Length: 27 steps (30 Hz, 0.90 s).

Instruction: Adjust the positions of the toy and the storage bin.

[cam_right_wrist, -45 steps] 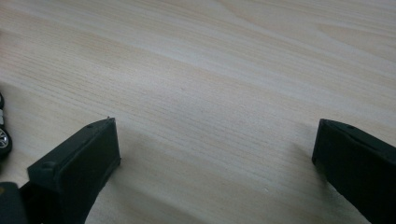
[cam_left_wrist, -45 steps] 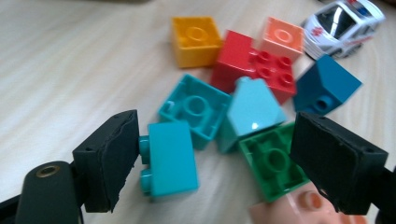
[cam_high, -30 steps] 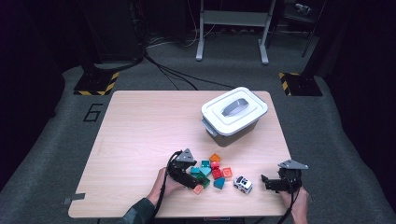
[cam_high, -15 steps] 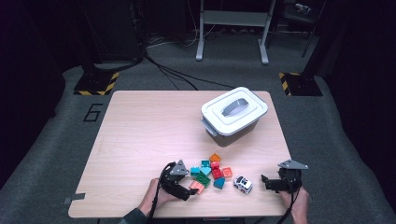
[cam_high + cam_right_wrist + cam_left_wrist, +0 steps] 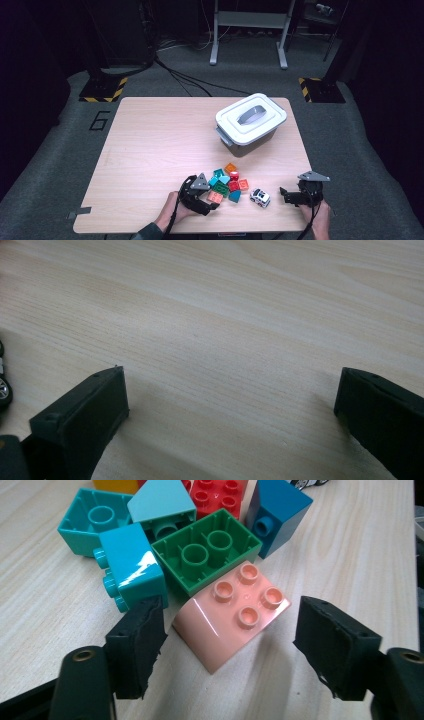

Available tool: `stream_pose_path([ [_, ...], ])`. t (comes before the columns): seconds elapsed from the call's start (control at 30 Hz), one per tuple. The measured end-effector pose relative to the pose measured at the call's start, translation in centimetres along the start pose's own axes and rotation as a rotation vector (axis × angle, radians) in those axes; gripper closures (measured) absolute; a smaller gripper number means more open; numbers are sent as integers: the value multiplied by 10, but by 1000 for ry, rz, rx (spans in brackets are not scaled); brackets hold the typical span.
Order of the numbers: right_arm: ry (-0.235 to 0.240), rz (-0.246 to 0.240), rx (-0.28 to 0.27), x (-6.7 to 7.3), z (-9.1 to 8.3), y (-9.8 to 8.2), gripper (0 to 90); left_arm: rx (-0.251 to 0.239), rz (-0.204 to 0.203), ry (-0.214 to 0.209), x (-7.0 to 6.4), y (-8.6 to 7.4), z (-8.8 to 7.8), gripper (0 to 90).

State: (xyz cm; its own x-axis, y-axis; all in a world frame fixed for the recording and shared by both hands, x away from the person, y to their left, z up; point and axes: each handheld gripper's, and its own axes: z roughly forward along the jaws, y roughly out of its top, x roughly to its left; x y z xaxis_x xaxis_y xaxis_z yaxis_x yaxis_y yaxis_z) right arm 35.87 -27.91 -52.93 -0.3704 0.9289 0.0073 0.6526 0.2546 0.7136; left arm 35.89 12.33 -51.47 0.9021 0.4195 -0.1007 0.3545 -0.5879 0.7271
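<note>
A heap of toy bricks [image 5: 227, 182] lies near the table's front edge. At its near left corner sits a pink brick [image 5: 235, 605], studs up, with a green brick [image 5: 207, 557] and a teal brick [image 5: 131, 570] behind it. My left gripper [image 5: 230, 635] lies low on the table with the pink brick [image 5: 215, 197] between its jaws. The jaws have just been closing, and a gap still shows at the right pad [image 5: 330, 645]. My right gripper [image 5: 284, 196] rests open on bare wood [image 5: 230, 395], pointing at a small white toy car [image 5: 260, 197].
A white lidded box [image 5: 250, 122] with a grey handle stands at the back right of the wooden table [image 5: 160, 150]. The car's wheel [image 5: 2, 390] shows at the left edge of the right gripper view. The table's front edge runs just behind both hands.
My left gripper has slid a little toward the near edge of the table and now sits at the pink brick. The right gripper has kept still.
</note>
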Motion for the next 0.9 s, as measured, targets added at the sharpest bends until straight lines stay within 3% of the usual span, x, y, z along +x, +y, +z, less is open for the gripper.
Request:
stream_pose_path([
  [0.2, 0, -4, -2, 0, 0, 0, 2, -66, -53, 48, 15, 10, -25, 141],
  [0.4, -1, -5, -3, -1, 0, 0, 2, -112, -74, 106, 40, 46, -43, 76],
  [0.67, 0, -5, -3, -1, 0, 0, 2, -128, -80, 139, 70, 92, -38, 68],
  [0.9, -1, -5, -3, -1, 0, 0, 3, -148, -78, 155, 81, 125, -28, 70],
])
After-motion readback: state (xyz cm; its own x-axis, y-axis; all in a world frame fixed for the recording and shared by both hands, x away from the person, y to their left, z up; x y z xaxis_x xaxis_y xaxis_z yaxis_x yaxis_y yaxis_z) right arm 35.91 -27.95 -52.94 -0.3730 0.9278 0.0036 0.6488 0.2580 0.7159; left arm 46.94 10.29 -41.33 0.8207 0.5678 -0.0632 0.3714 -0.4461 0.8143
